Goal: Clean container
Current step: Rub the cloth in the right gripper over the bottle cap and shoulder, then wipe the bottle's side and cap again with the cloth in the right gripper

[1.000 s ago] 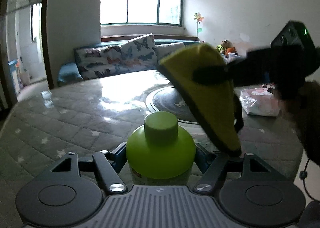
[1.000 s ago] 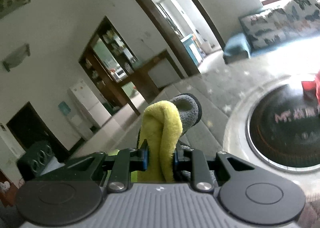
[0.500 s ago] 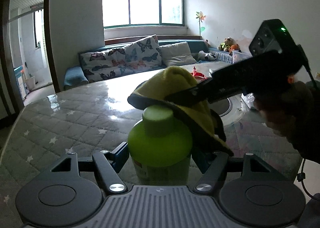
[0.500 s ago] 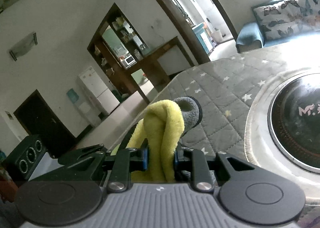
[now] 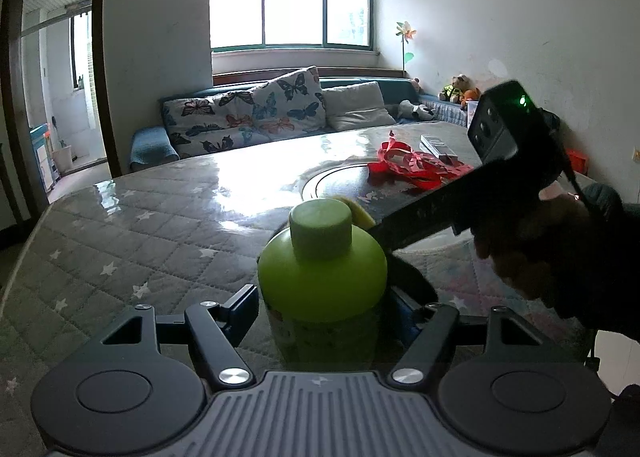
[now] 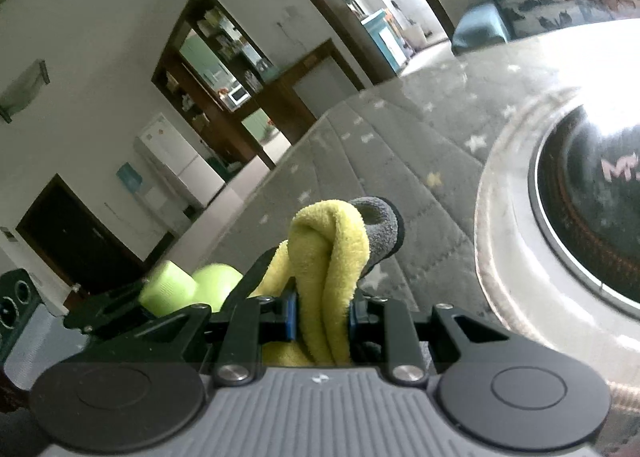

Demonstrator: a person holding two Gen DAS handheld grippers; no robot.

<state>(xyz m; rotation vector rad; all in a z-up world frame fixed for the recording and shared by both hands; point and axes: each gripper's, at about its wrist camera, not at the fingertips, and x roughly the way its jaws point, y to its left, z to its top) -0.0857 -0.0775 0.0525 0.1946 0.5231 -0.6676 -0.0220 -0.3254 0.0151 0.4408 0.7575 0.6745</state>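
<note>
Change since a second ago: yellow microfibre cloth with a grey backing (image 6: 332,257) has dropped from above and right of the bottle to behind its cap, so only a yellow edge (image 5: 360,215) peeks out in the left wrist view; the room behind has shifted too.
Container: lime-green plastic bottle with a round, paler green screw cap (image 5: 322,269) stands upright on the table, near its front edge, with a printed label low on its body.
Left gripper (image 5: 324,315): its blue-padded fingers (image 5: 246,307) sit against both sides of the bottle's lower body, clamped on it; the jaws are just starting to ease apart, with the bottle between them.
Right gripper (image 6: 322,317): jaws drawn close together, pinching the folded cloth, which bunches up above the pads and hangs below them.
Right gripper seen from the left: a dark bar reaching in from the right, its tip hidden behind the bottle's shoulder; a person's hand (image 5: 532,245) in a dark sleeve holds it.
Contact of cloth and bottle: cannot tell, the spot is hidden behind the cap.
Table: grey quilted cover with white stars under a glossy clear sheet (image 5: 160,225), with a round dark inset plate (image 6: 592,217) in the middle.
Beyond the bottle: a crumpled red plastic bag (image 5: 412,165) lies on the far side of the inset.
Bottle from the right wrist view: blurred green shape (image 6: 188,289) low at left, beside the cloth.
</note>
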